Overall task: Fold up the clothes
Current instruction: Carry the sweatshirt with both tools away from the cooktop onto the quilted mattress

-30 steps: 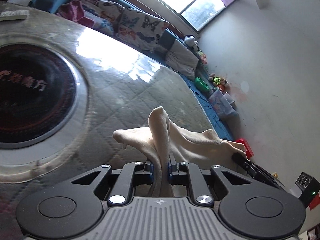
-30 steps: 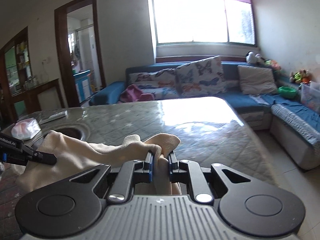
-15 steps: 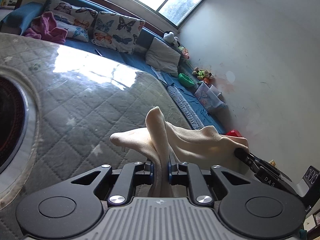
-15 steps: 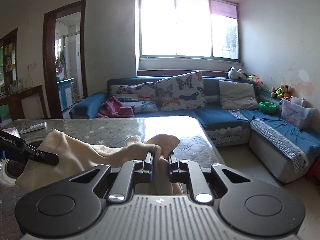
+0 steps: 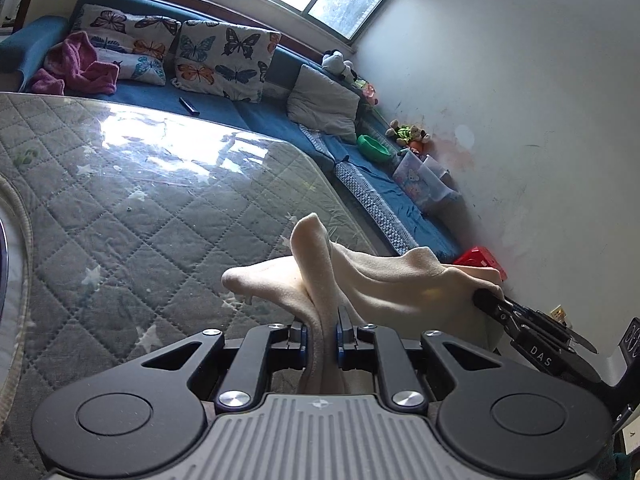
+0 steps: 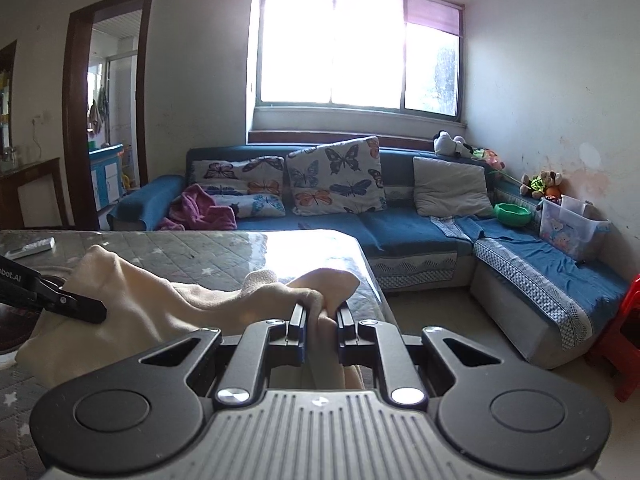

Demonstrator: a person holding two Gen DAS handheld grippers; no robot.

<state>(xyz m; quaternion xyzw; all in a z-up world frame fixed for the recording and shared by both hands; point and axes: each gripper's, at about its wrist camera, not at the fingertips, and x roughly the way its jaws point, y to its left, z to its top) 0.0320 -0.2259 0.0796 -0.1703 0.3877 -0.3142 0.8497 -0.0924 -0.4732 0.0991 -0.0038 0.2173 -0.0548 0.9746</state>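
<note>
A cream garment (image 5: pixel 376 280) hangs stretched between both grippers above the quilted grey table (image 5: pixel 132 216). My left gripper (image 5: pixel 322 332) is shut on one bunched edge of it, the cloth rising in a fold between the pads. In the right wrist view my right gripper (image 6: pixel 320 320) is shut on the other end of the cream garment (image 6: pixel 160 308). Each camera catches the other gripper's black tip pinching the far corner: the right gripper (image 5: pixel 486 300) in the left wrist view and the left gripper (image 6: pixel 86 306) in the right wrist view. The cloth's lower part is hidden behind the gripper bodies.
A blue corner sofa (image 6: pixel 420 228) with butterfly cushions (image 6: pixel 336 176) and a pink cloth (image 6: pixel 204 208) lies beyond the table's far edge. A remote (image 6: pixel 32 246) rests on the table at the left. A red stool (image 6: pixel 624 340) stands by the right wall.
Both grippers have carried the garment sideways toward the table's sofa-side edge and slightly up. The round inset in the table has slid out of the left view. Both grips are unchanged.
</note>
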